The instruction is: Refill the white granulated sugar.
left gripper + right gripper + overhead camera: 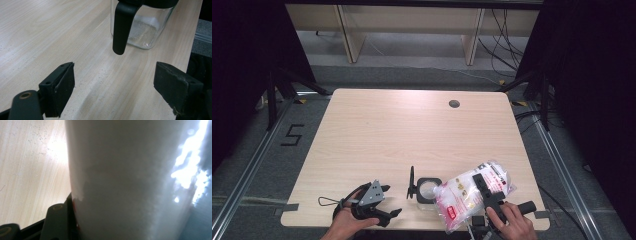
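A black figure "5" is marked on the floor [292, 135] left of the table.

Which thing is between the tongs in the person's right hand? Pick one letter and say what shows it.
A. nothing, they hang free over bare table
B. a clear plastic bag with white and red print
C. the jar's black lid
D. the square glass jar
B: in the high view the right tongs are clamped across the clear plastic bag, lifted beside the glass jar, and in the right gripper view the bag's pale plastic sits right against the lens.
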